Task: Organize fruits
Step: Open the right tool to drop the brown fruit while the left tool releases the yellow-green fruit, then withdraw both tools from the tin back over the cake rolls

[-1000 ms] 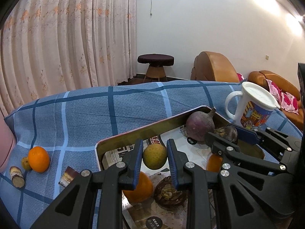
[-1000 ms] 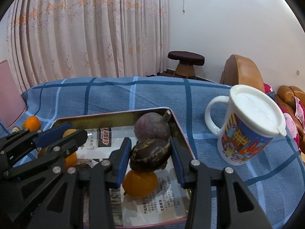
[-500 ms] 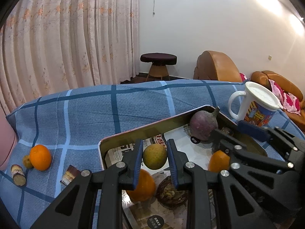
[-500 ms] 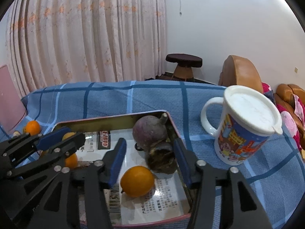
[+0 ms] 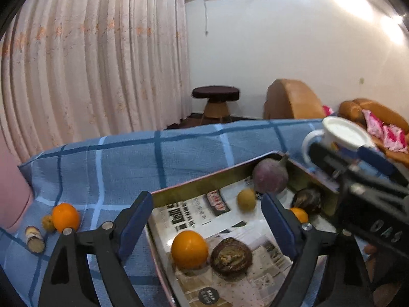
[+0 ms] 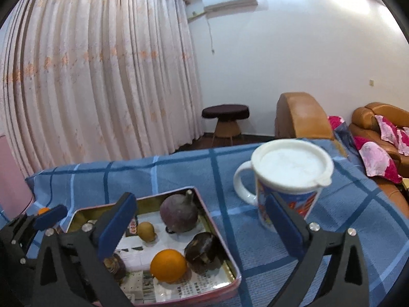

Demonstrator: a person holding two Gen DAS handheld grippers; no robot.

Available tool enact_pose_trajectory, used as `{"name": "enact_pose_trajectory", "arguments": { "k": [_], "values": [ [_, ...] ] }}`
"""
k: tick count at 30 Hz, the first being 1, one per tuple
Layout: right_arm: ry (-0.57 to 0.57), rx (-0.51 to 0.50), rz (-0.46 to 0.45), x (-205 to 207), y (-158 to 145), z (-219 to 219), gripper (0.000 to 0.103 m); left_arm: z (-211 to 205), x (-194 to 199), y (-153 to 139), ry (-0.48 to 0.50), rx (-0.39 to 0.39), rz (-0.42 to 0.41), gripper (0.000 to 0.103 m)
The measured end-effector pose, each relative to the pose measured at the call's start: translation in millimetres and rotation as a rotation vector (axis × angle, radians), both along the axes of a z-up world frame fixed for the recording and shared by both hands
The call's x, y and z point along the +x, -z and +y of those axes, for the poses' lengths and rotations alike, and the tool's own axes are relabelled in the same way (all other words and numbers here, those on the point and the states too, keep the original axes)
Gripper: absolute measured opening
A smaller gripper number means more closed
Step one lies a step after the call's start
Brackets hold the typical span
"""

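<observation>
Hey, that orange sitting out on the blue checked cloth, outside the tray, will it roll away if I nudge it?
The orange looks round and smooth, so a nudge would probably roll it. A small yellowish fruit sits against one side and might stop it that way. The cloth looks soft, which may slow rolling.

The right gripper (image 5: 368,163) is motion-blurred in the left wrist view and hides much of the mug (image 5: 340,138). The tray (image 5: 204,184) runs off the bottom edge.
</observation>
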State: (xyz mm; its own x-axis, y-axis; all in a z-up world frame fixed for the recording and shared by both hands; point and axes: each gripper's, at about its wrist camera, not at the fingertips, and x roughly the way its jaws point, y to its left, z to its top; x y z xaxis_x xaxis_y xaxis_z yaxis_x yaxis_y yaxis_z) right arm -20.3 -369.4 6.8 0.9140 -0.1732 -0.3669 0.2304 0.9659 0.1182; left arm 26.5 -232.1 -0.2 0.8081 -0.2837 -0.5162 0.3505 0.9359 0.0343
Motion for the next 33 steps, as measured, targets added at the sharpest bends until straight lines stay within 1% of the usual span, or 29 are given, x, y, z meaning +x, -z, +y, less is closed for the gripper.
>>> {"name": "enact_pose_trajectory", "arguments": {
  "k": [1, 3, 7, 10, 14, 17, 20, 26, 33],
  "values": [
    [0.005, 0.002, -0.006, -1.1, -0.3, -0.9, 0.103, -0.2, -0.1, 0.6, -0.024, 0.019, -0.002, 0.088],
    [0.017, 0.007, -0.015, -2.6, -1.1, -3.3, 0.103, 2.2, 0.0, -0.5, -0.045, 0.026, -0.017, 0.088],
    [0.033, 0.014, -0.044, -6.6, -2.6, -7.4, 0.103, 13.7, -5.7, -5.8, -0.081, 0.000, -0.060, 0.088],
    [0.045, -0.007, -0.089, -12.9, -5.4, -6.2, 0.103, 19.7, -6.4, -7.7, -0.106, 0.003, -0.084, 0.088],
    [0.054, -0.039, -0.165, -25.6, -9.2, -0.4, 0.103, 24.9, -10.6, -10.5, -0.140, 0.001, -0.145, 0.088],
    [0.058, -0.072, -0.155, -25.1, -10.4, 6.3, 0.103, 28.1, -13.7, -11.5, -0.147, 0.005, -0.166, 0.088],
    [0.065, -0.082, -0.136, -23.6, -10.4, 9.5, 0.103, 31.6, -14.6, -11.6, -0.144, 0.008, -0.169, 0.088],
    [0.101, -0.070, -0.141, -31.4, -10.6, 8.8, 0.103, 38.4, -18.2, -9.6, -0.145, 0.005, -0.150, 0.088],
    [0.157, -0.039, -0.153, -44.2, -10.7, 11.4, 0.103, 48.1, -27.1, -8.0, -0.132, 0.013, -0.153, 0.088]
  ]
}}
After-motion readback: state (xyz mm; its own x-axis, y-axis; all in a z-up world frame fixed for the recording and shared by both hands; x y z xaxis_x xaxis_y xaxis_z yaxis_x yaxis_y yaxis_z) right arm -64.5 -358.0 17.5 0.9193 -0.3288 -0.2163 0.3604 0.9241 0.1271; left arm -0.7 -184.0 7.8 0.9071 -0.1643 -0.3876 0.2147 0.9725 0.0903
